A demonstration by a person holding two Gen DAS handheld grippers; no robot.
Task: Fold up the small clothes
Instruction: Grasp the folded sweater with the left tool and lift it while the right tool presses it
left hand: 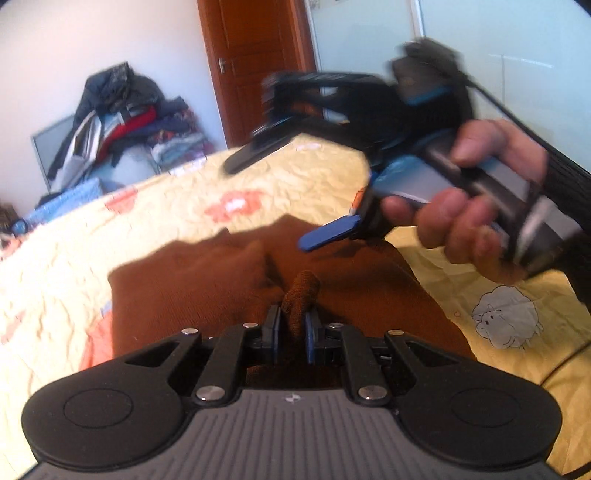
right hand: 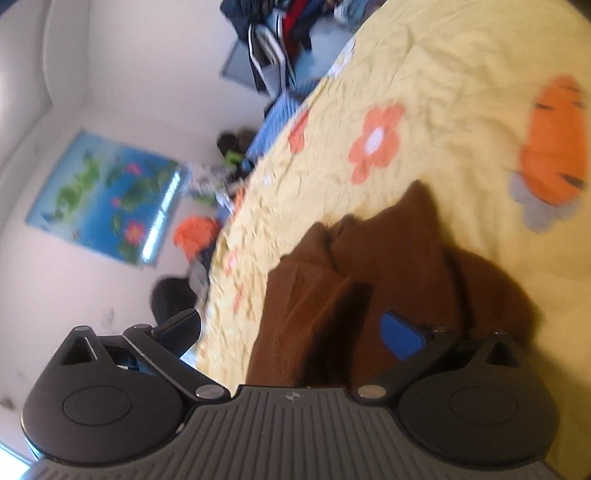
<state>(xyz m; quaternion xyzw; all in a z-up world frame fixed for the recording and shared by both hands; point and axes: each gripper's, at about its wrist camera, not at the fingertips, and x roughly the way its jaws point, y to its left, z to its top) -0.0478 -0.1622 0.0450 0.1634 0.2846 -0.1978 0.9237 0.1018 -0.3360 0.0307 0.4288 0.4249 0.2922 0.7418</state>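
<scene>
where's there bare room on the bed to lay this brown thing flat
Bare yellow quilt lies left of the brown garment, and a patch on its right by the sheep print. Crowded: the clothes pile beyond the far edge. The left gripper pinches the fabric; the right gripper hangs open above.

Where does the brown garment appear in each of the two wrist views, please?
Left wrist view: the brown garment lies centre and low on the yellow bedspread; the left gripper pinches a fold of it.
Right wrist view: the brown garment is at lower centre, in front of the open right gripper, which holds nothing.
Shared landmark: the pile of clothes beyond the bed.
</scene>
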